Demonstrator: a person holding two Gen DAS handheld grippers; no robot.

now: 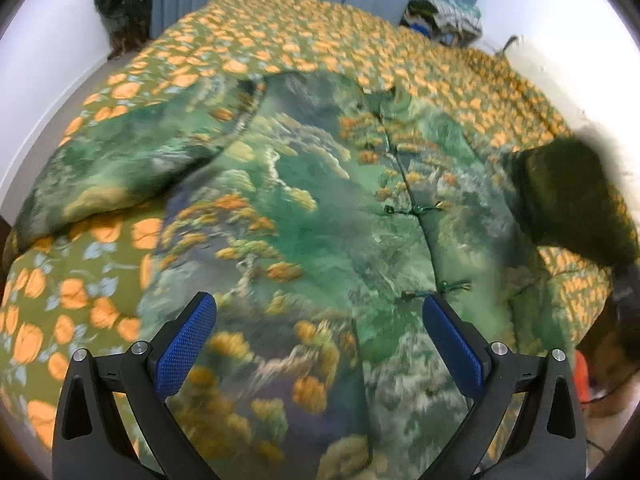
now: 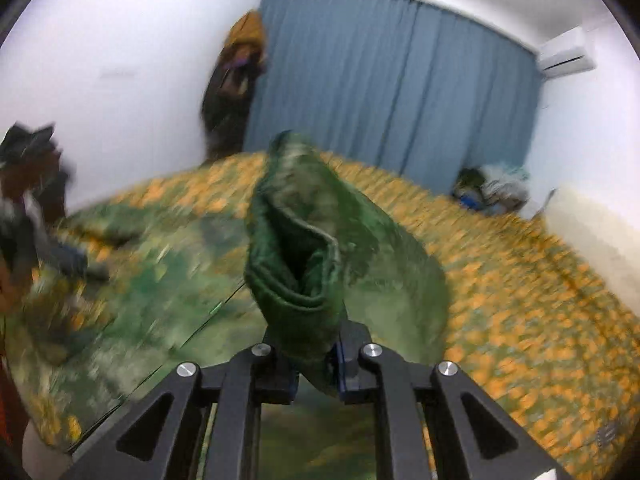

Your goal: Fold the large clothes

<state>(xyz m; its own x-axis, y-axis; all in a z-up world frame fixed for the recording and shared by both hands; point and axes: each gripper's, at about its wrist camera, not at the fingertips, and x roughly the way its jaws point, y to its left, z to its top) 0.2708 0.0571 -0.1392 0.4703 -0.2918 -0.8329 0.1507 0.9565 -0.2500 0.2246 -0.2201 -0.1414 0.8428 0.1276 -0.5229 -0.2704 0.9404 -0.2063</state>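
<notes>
A bedspread (image 1: 248,40) with orange flowers on olive green covered the bed. Behind it hung a blue curtain (image 2: 384,80) against the white wall (image 2: 120,60). An air conditioner (image 2: 566,54) sat high at the right. A pile of clothes (image 2: 492,188) lay at the far corner, and dark garments (image 2: 236,80) hung beside the curtain.

We see a green garment (image 1: 320,208) printed with misty landscape in greens, greys and orange-yellow clusters. Our bedspread (image 1: 280,32) is olive with orange flowers and pale blue leaves. Our left gripper (image 1: 319,344) is black with blue textured pads (image 1: 184,348). The curtain (image 2: 384,80) is blue, the wall (image 2: 120,60) white.
</notes>
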